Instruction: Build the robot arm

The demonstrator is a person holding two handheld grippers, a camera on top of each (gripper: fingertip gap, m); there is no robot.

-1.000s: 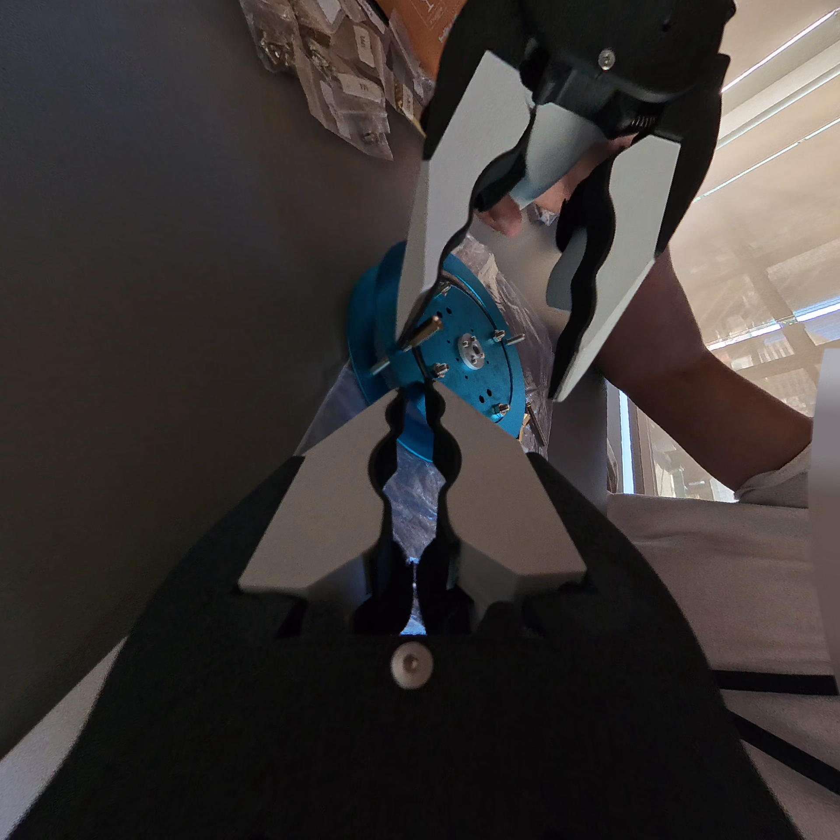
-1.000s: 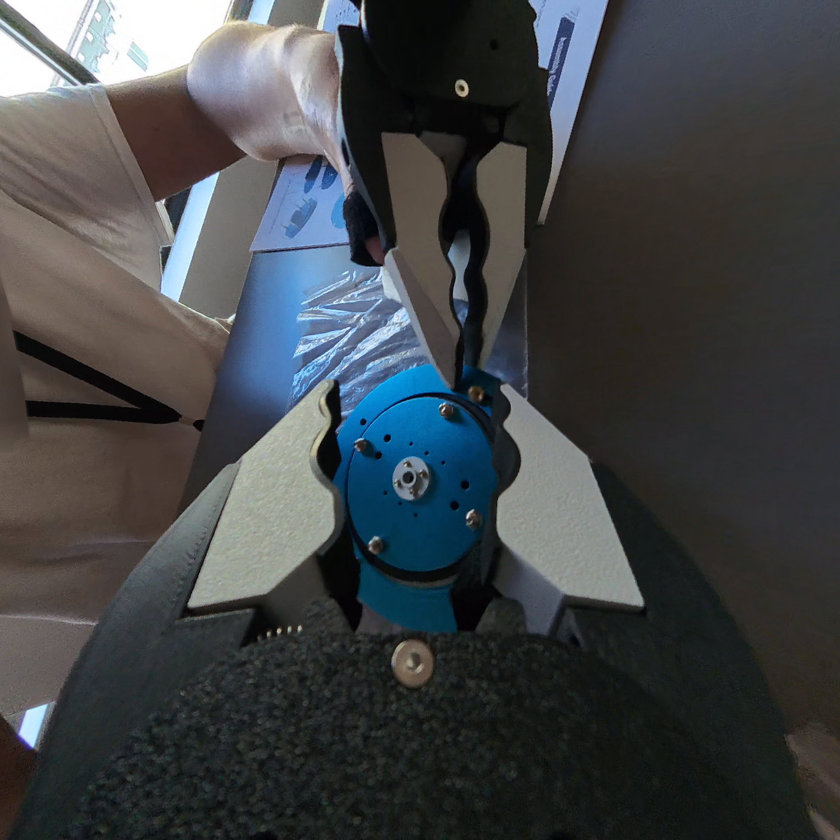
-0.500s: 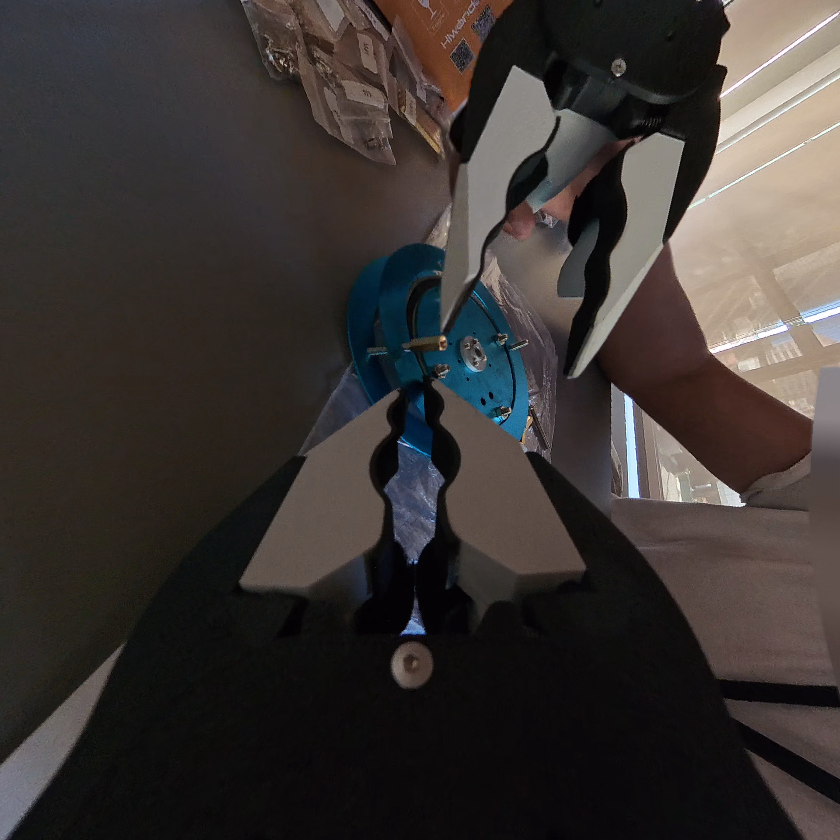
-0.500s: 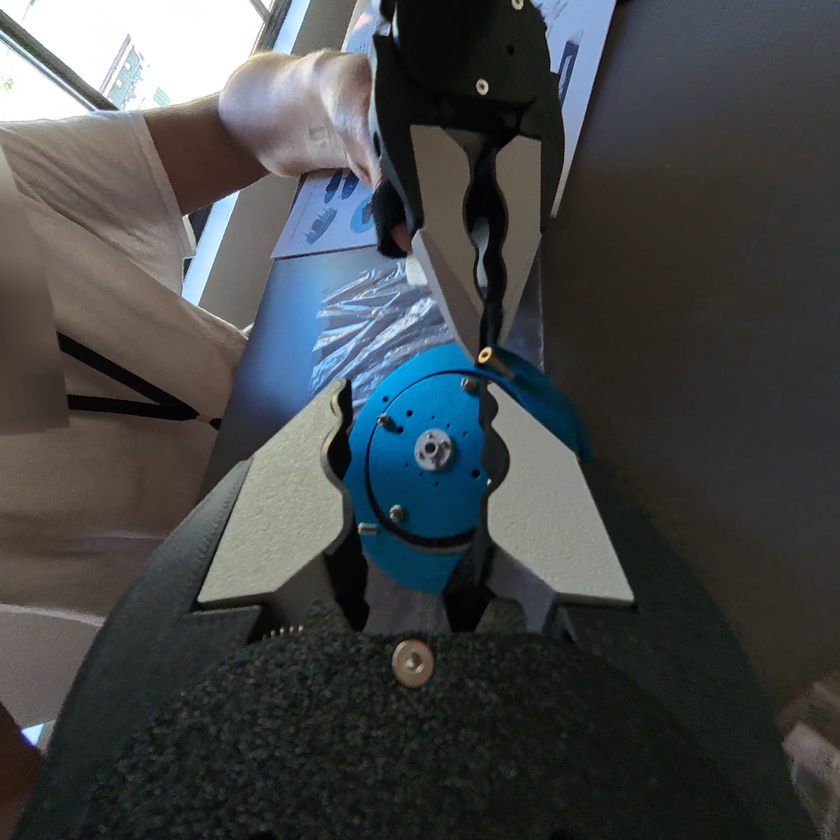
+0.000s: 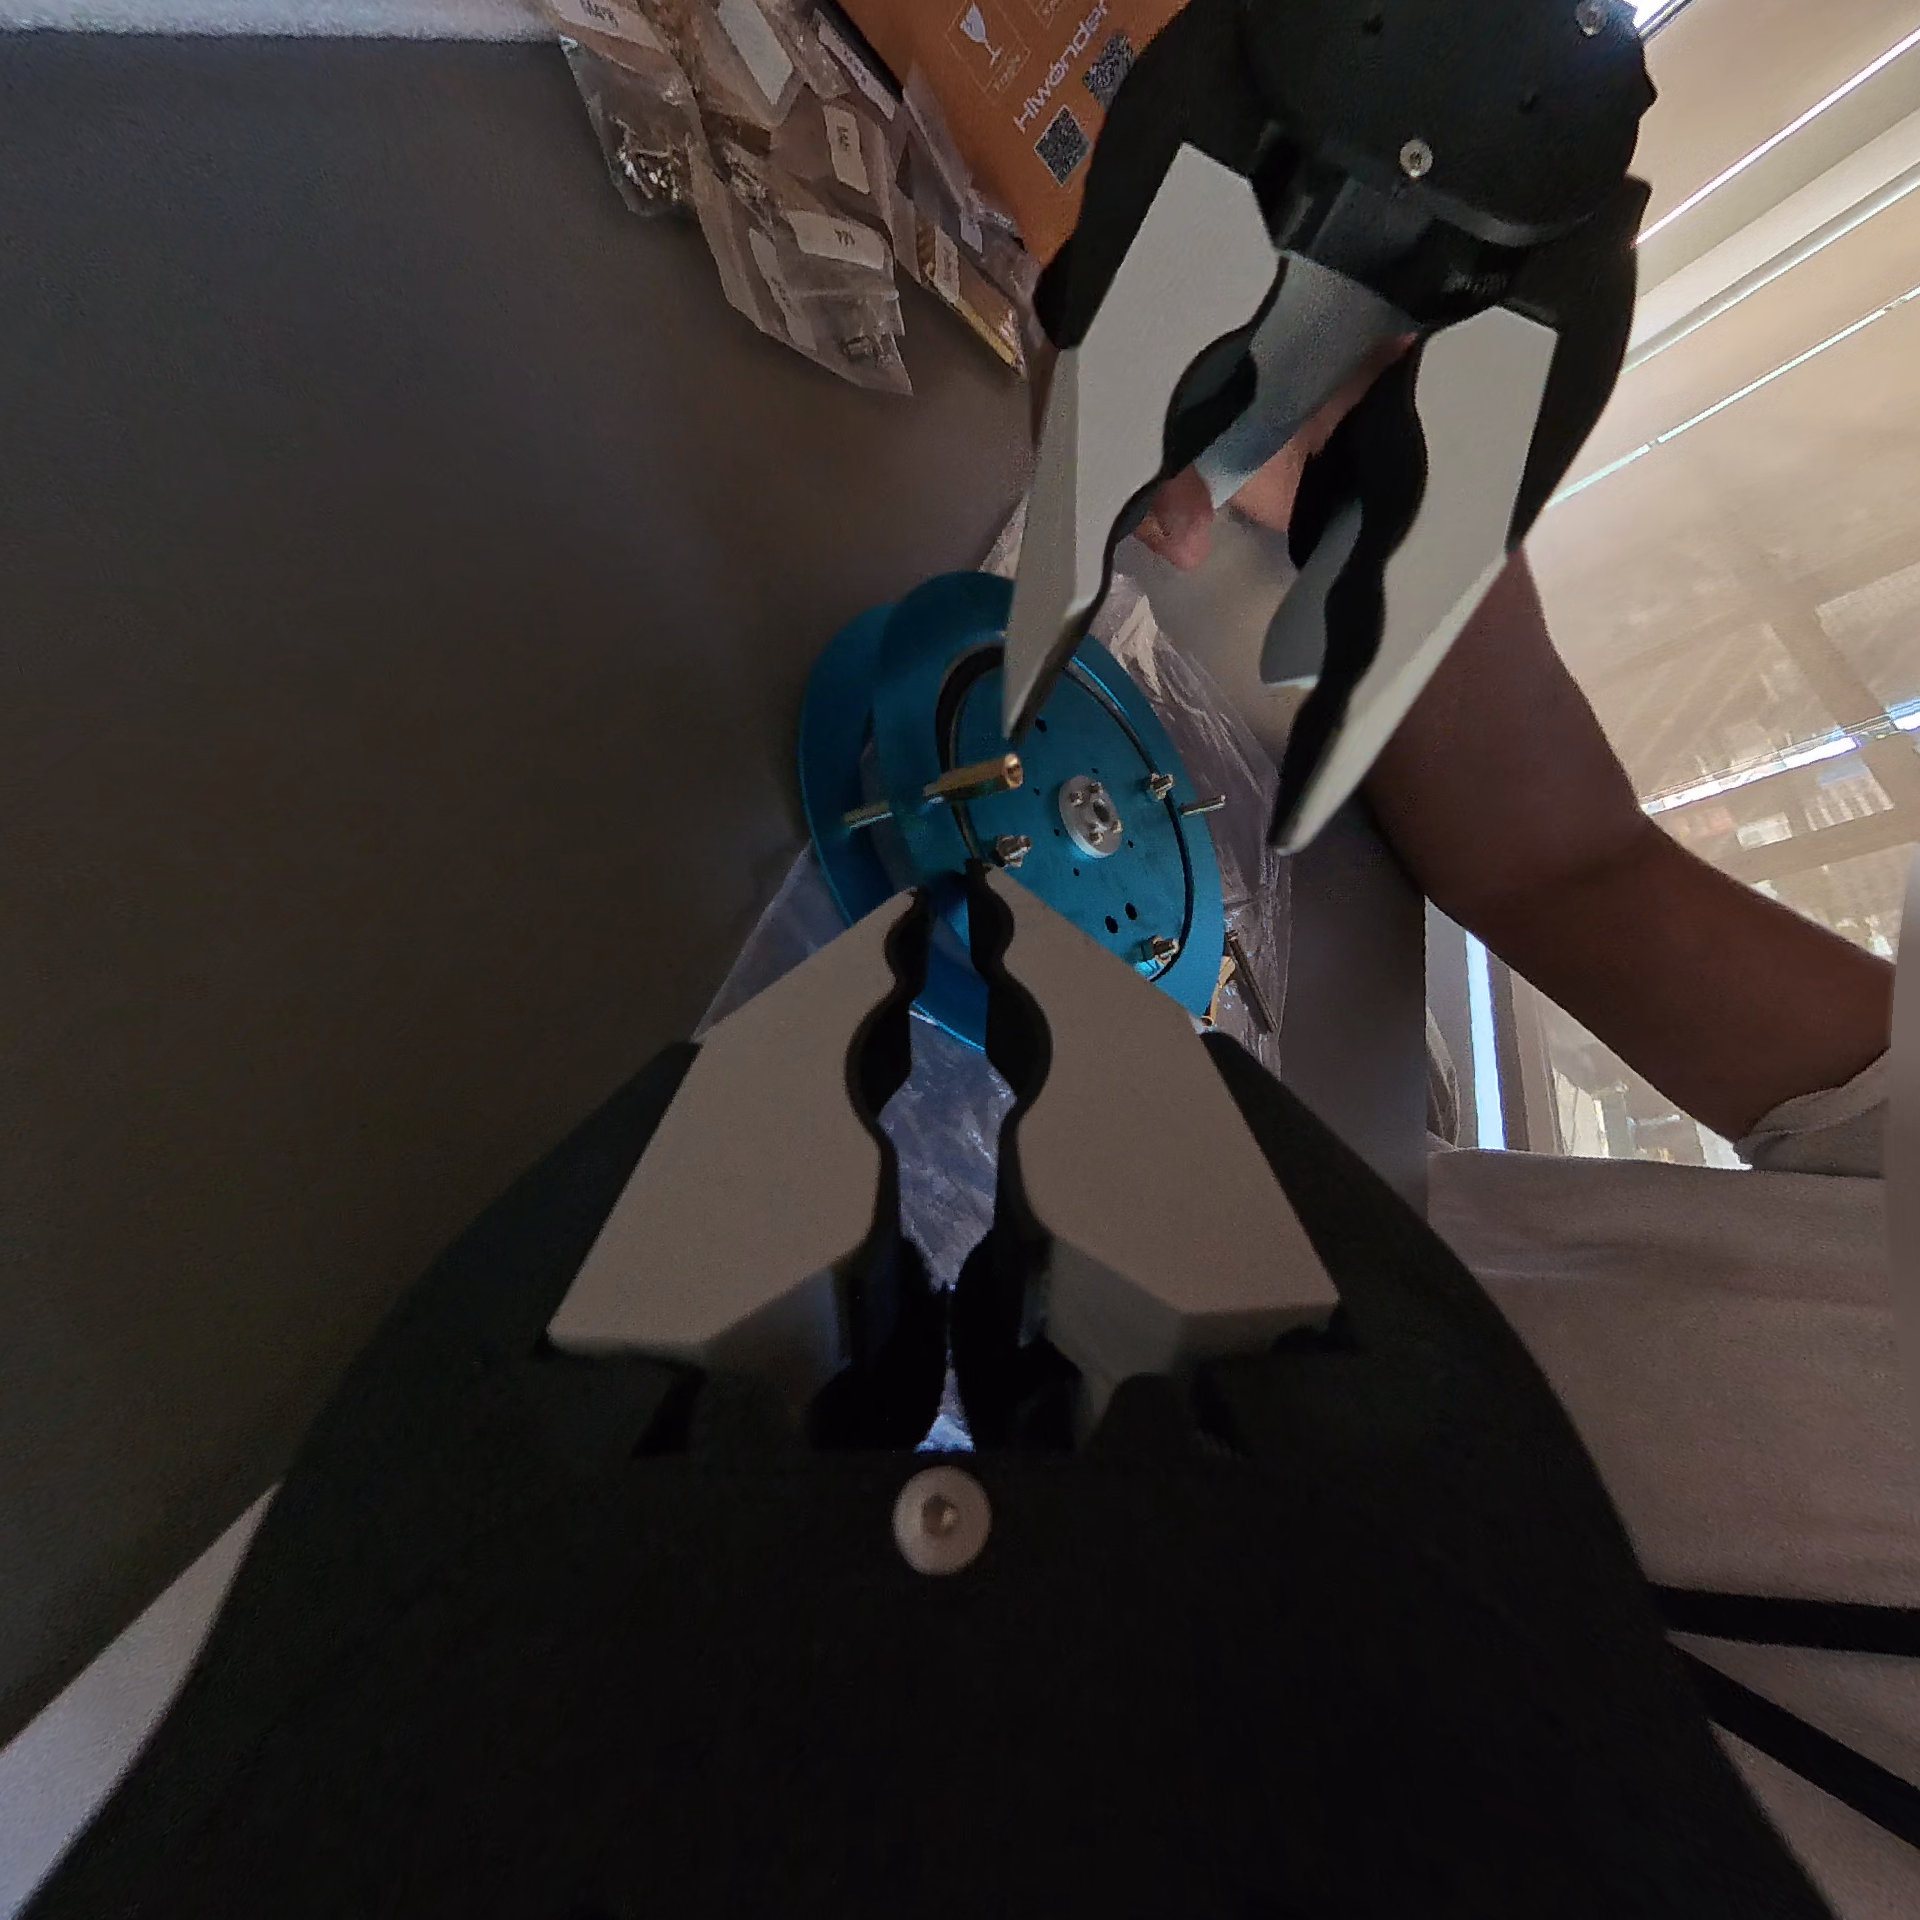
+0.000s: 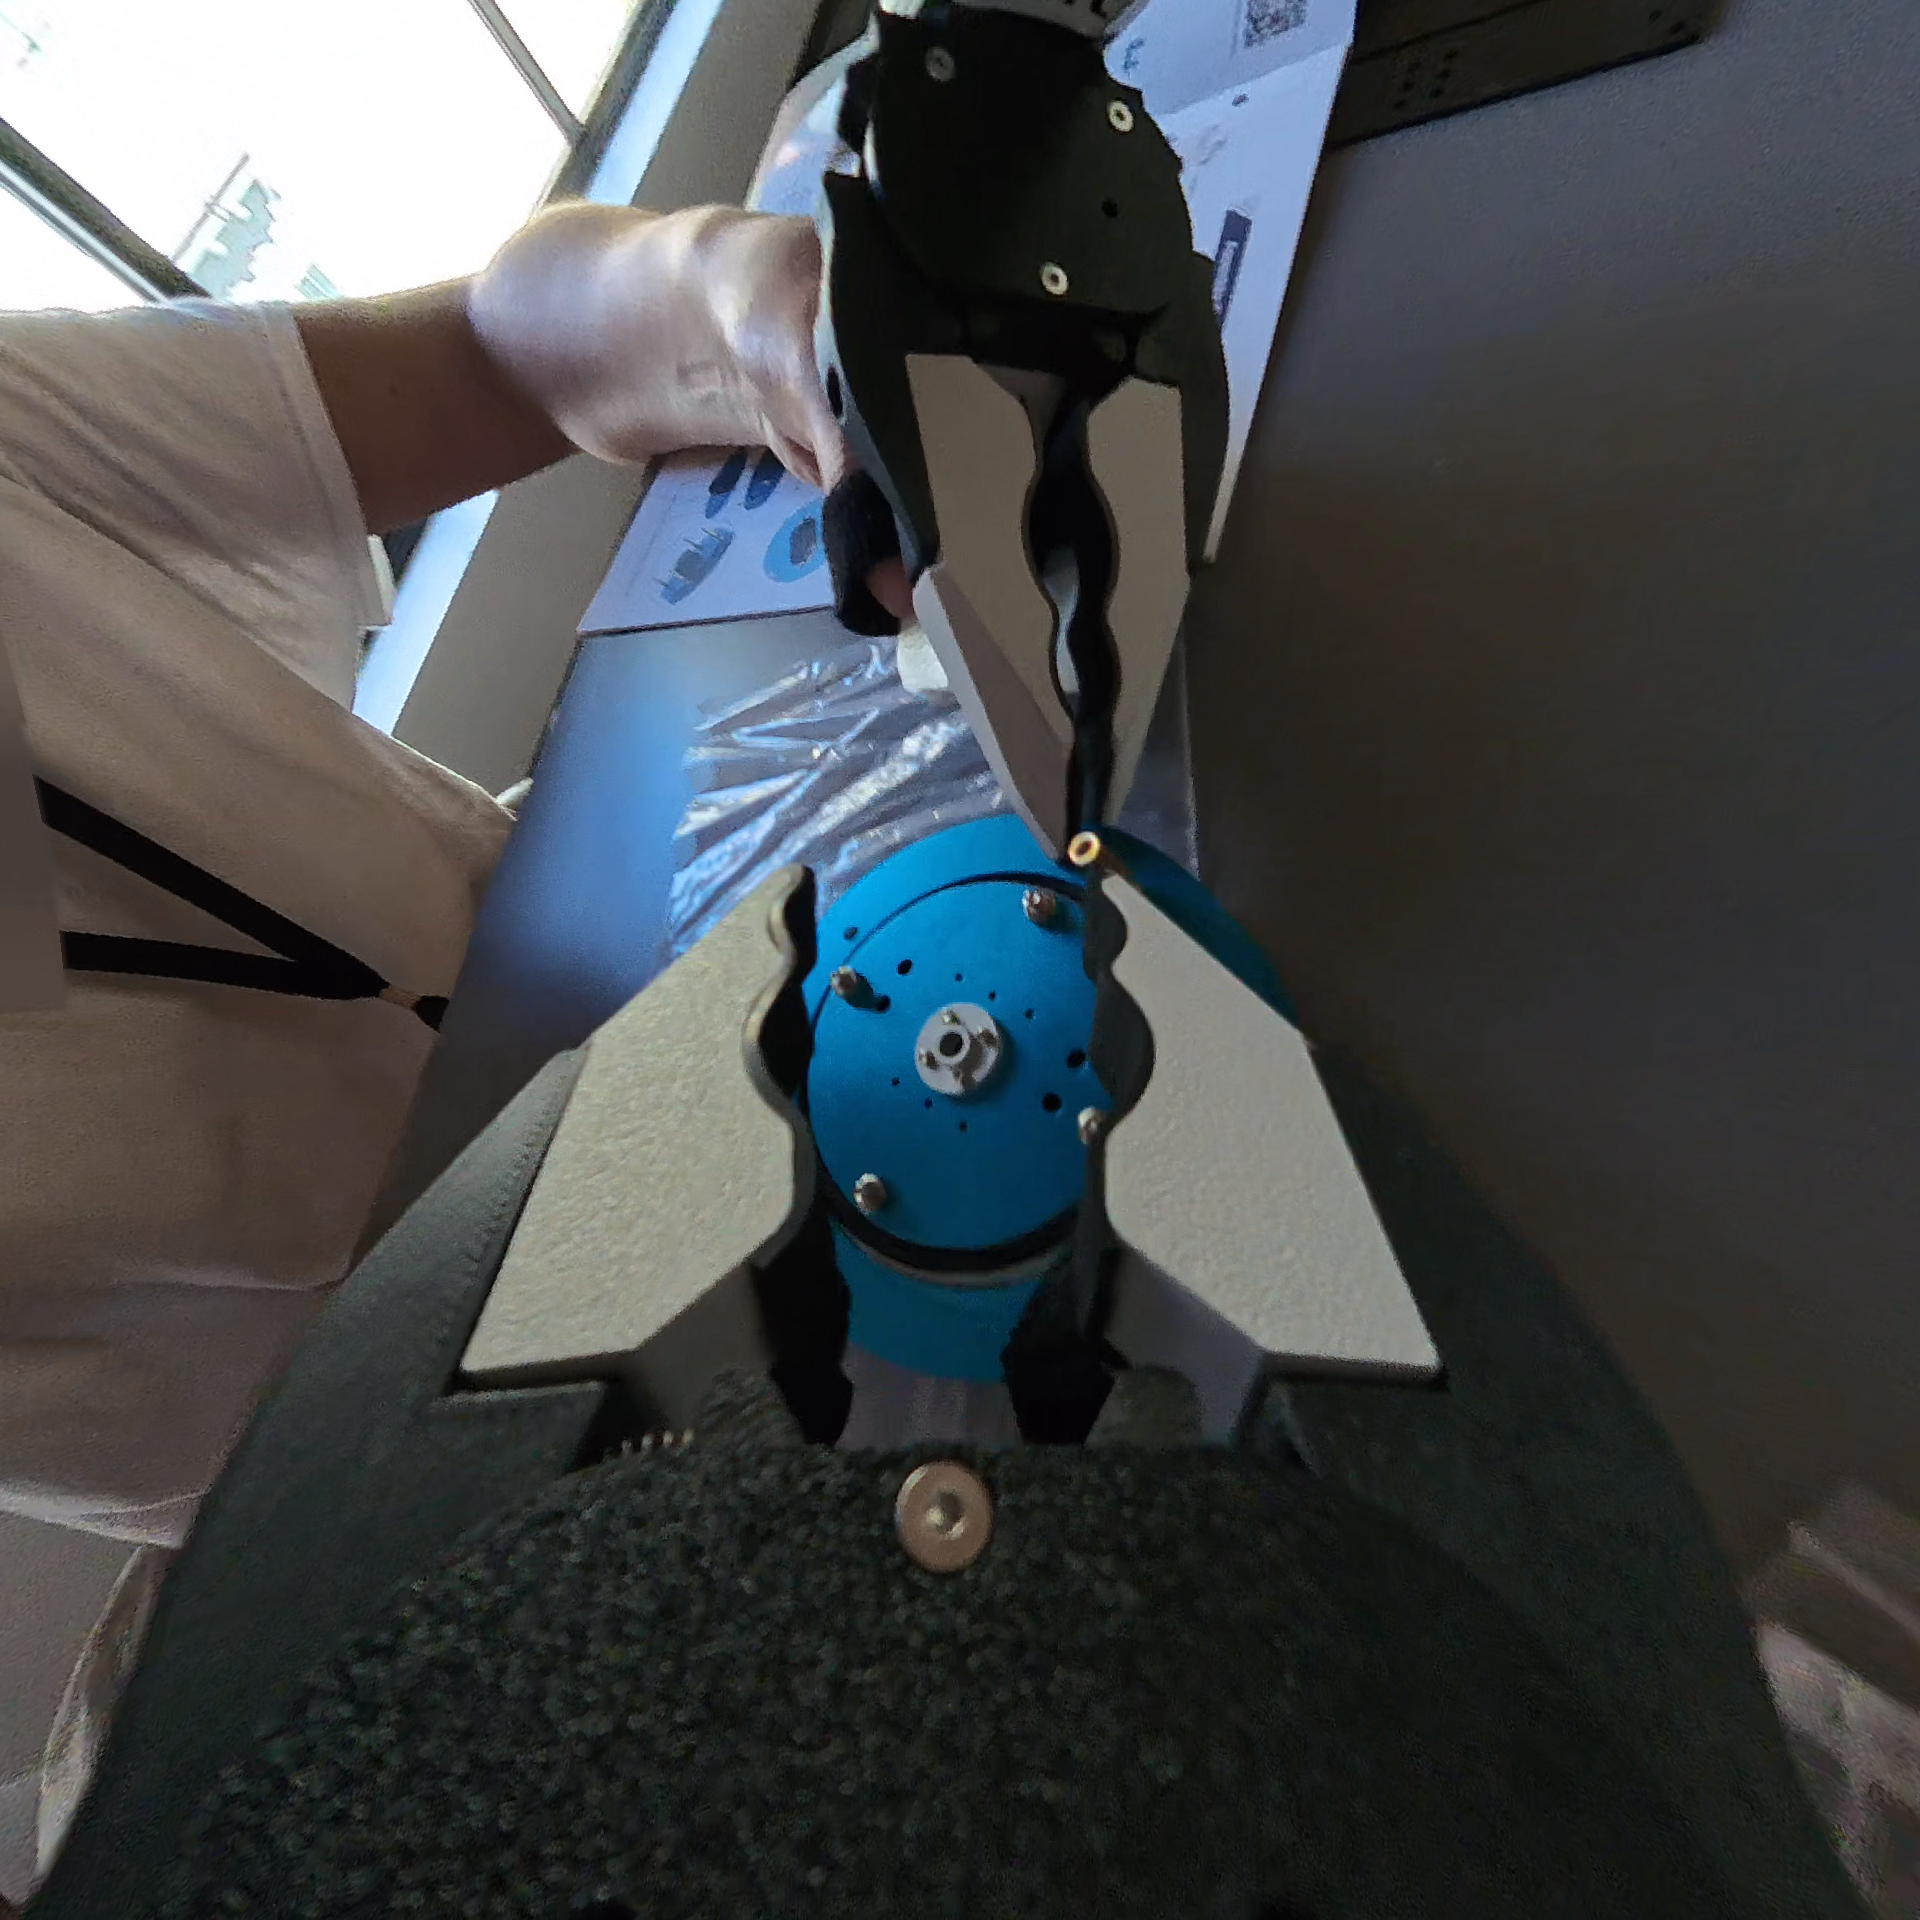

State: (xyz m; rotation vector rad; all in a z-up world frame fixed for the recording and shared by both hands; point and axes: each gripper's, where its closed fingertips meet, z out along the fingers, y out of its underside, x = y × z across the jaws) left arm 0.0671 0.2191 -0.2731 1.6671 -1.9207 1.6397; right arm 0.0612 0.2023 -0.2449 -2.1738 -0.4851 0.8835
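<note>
A blue round metal disc assembly [image 5: 1091,883] of two stacked plates, with a silver hub and several small screws, is held on edge above the dark table. My left gripper [image 5: 951,888] is shut on its rim; the right wrist view shows that gripper [image 6: 1081,810] from the front. A brass standoff [image 5: 977,805] sticks out of the disc face near that grip and also shows in the right wrist view [image 6: 1086,849]. My right gripper [image 6: 951,894] is open and empty, its fingers either side of the disc [image 6: 935,1143] without touching. In the left wrist view one right fingertip [image 5: 1023,717] hovers just above the standoff.
Small clear bags of hardware [image 5: 790,208] and an orange cardboard box [image 5: 997,94] lie at the table's far side. A crumpled clear plastic bag [image 6: 831,748] and a printed sheet [image 6: 707,551] lie under the disc. A person's arm [image 5: 1558,831] and white shirt [image 6: 156,727] are close by. Both grippers' tips are close together, under 4 cm apart.
My right gripper has drawn back from the disc, and its fingertip has come off the brass standoff. The left gripper keeps its hold on the rim.
</note>
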